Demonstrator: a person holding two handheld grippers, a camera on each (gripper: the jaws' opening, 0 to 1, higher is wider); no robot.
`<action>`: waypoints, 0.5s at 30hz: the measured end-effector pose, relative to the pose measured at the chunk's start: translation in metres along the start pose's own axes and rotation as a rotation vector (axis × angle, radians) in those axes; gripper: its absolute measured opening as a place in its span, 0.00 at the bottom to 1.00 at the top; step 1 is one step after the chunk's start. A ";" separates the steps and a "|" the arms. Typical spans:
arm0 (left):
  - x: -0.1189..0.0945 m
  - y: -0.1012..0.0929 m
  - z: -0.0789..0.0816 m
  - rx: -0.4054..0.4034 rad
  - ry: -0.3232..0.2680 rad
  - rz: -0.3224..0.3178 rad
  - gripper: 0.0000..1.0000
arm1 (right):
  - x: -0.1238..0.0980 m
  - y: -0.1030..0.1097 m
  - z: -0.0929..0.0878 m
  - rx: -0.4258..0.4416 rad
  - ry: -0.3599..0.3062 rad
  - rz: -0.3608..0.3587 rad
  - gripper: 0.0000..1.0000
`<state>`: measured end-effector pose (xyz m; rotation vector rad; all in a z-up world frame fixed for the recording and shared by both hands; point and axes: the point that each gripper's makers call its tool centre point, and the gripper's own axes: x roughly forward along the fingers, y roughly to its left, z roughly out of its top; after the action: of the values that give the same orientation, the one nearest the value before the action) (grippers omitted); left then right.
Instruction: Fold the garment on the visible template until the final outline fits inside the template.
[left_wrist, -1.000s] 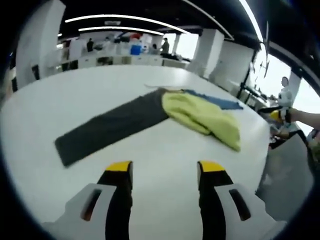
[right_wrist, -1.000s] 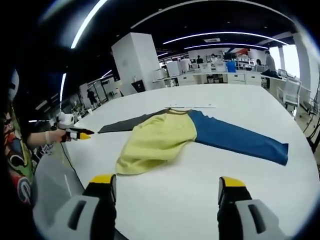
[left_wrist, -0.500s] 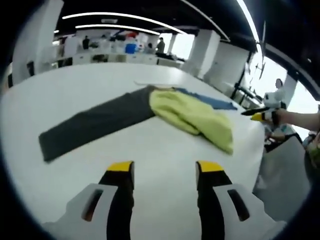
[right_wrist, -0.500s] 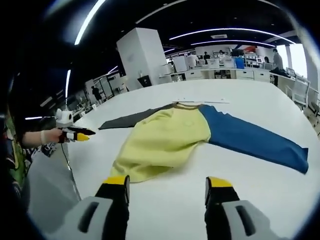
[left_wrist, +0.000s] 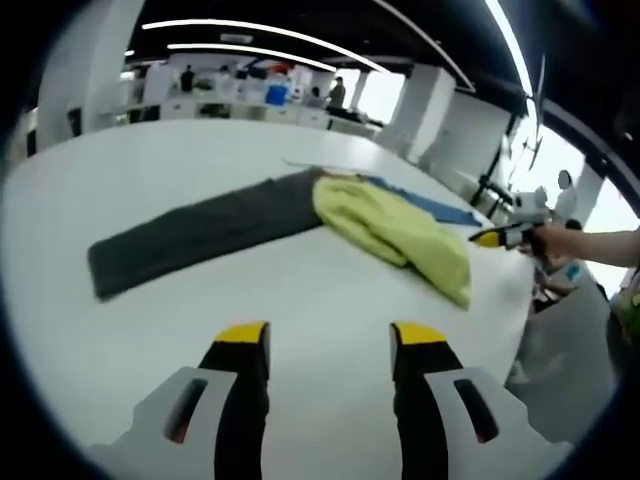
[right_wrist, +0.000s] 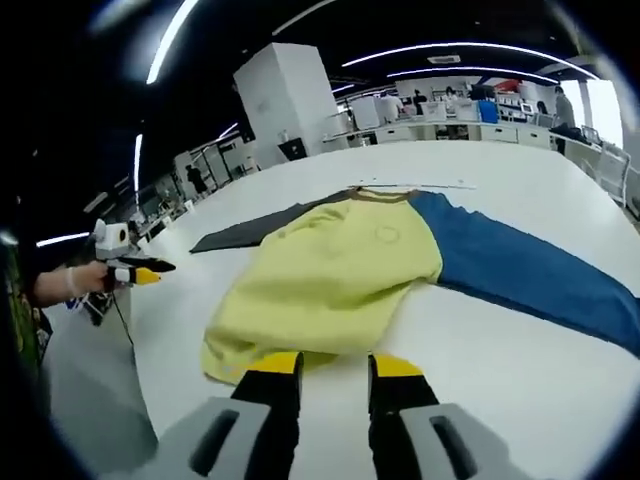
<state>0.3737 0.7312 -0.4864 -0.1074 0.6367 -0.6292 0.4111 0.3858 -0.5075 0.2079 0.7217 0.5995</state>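
Observation:
The garment lies spread on the white table (left_wrist: 300, 300): a yellow body (right_wrist: 330, 270), a dark grey sleeve (left_wrist: 190, 235) and a blue sleeve (right_wrist: 520, 270). My right gripper (right_wrist: 333, 366) is low over the table at the yellow hem. Its jaws are open but narrow, and the hem edge lies just past the tips. That same gripper (left_wrist: 497, 238) also appears past the yellow hem (left_wrist: 440, 270), held by a hand. My left gripper (left_wrist: 330, 335) is open over bare table, short of the grey sleeve. It also appears at the table's left edge (right_wrist: 135, 270).
A thin pale strip (right_wrist: 410, 186) lies on the table just beyond the collar. The table edge (left_wrist: 520, 330) drops off near the yellow hem. White pillars (right_wrist: 285, 105), desks and people stand far behind.
My right gripper has come closer to the yellow hem and its jaws have narrowed. The left gripper stays open; its view has only shifted slightly.

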 end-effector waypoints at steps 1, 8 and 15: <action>-0.001 0.001 -0.001 -0.004 0.000 0.003 0.45 | 0.002 0.001 0.000 0.037 -0.001 0.003 0.22; -0.002 0.001 -0.006 -0.011 0.006 0.004 0.44 | 0.008 -0.003 0.002 0.155 -0.006 0.002 0.13; -0.003 0.000 -0.007 -0.011 0.010 0.006 0.44 | 0.009 -0.012 -0.002 0.188 0.000 -0.030 0.18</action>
<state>0.3678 0.7339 -0.4907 -0.1132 0.6500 -0.6210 0.4211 0.3812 -0.5187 0.3708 0.7803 0.5034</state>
